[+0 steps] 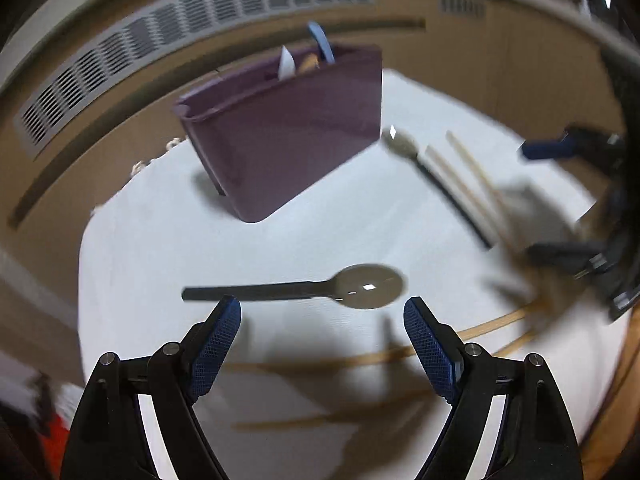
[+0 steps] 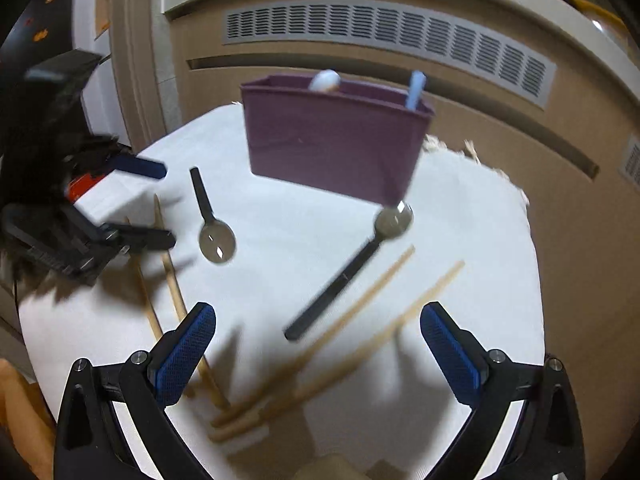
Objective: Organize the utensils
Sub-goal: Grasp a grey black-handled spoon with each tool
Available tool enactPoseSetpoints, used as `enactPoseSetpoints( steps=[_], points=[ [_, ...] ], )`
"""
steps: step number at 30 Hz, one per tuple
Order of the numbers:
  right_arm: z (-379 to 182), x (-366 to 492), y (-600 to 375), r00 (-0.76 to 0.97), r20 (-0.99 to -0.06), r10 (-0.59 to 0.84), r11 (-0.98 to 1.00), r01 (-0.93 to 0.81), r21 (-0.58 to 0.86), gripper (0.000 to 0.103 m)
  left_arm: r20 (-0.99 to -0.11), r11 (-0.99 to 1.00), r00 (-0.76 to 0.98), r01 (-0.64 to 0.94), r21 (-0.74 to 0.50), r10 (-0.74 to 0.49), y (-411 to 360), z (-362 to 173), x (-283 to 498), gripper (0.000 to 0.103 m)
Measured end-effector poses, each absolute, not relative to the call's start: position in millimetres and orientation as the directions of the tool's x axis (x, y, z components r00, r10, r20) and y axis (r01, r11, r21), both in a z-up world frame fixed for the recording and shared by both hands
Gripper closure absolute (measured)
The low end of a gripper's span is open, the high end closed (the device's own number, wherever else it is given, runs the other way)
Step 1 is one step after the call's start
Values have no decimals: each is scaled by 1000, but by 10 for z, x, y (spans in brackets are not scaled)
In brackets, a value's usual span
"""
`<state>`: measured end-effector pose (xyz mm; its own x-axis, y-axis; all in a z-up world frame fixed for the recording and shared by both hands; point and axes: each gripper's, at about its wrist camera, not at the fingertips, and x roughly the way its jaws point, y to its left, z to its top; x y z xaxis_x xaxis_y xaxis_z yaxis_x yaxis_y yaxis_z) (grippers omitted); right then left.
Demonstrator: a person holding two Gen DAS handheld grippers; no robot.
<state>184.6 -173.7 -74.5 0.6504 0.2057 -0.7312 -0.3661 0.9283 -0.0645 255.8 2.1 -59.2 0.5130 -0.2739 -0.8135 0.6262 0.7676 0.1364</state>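
Two tools, both wide and empty: left tool (image 1: 322, 314) just near of spoon (image 1: 304, 290) lying crosswise, bowl rightward; right tool (image 2: 318, 322) farther off.

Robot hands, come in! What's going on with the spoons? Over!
Left gripper open, right gripper open, both empty. Two spoons and chopsticks loose on cloth. Purple box behind, path clear.

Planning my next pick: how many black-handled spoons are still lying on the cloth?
2. One black-handled spoon lies near the left gripper; the other lies by the purple bin's corner, beside chopsticks. More may sit hidden inside the bin.
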Motion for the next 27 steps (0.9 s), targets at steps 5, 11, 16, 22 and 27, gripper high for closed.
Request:
enactPoseSetpoints(
  steps=[5,11,16,22,27],
  points=[
    [-846,1872,-1851,633,-746,207,934,-354,-41,2,-853,700,480,681,216,-203,-61,-773,2754,19],
    [-949,1952,-1900,606,-760,236,938,-346,15,2,-852,724,479,663,192,-213,-160,-804,2957,19],
    [-945,1953,-1923,597,-760,256,937,-347,43,2,-862,742,434,662,108,-262,-298,-822,3138,23],
    [-848,2053,-1944,621,-744,246,945,-325,41,2,-865,727,407,683,73,-295,-535,-809,3214,44],
    [-677,2550,-1990,656,-733,180,973,-230,33,2,-849,787,462,610,93,-257,-529,-790,3269,55]
  ],
)
